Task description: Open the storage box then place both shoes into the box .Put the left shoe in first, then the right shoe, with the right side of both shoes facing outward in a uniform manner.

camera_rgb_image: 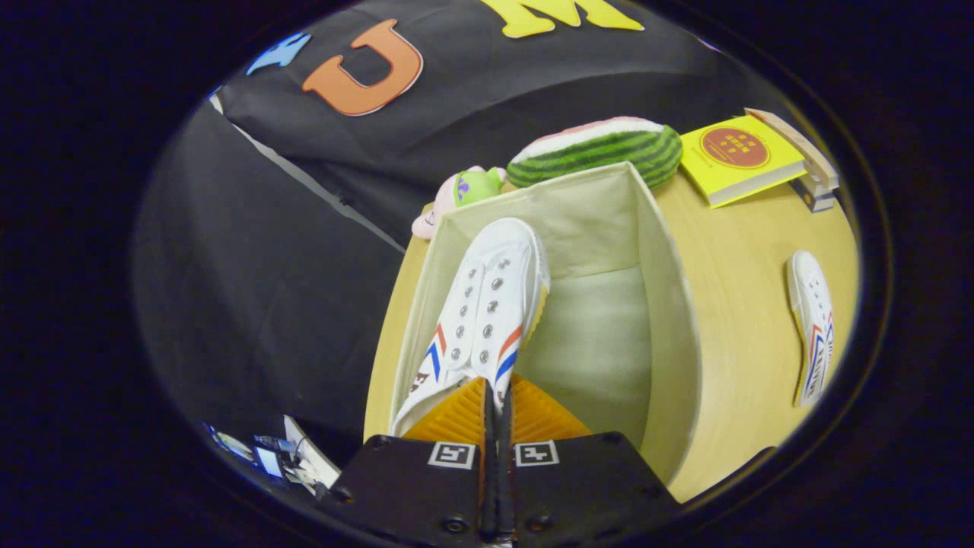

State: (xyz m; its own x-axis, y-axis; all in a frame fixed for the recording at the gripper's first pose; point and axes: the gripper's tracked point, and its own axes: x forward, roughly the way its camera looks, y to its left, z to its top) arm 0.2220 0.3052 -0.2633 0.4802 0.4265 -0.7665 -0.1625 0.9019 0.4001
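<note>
My gripper (497, 403) is shut on the heel edge of a white canvas shoe (487, 301) with red and blue stripes, its orange fingers (456, 415) pressed together on the collar. The shoe hangs toe-forward inside the open cream fabric storage box (670, 304), along the box's left wall, above the pale bottom. The second white shoe (813, 327) lies on its side on the wooden table (742, 259), to the right of the box.
Behind the box sit a watermelon-slice plush (601, 148) and a small green and pink toy (464, 190). A yellow book (738, 156) and a stack of small blocks (814, 179) lie at the far right. The table's left edge runs close beside the box.
</note>
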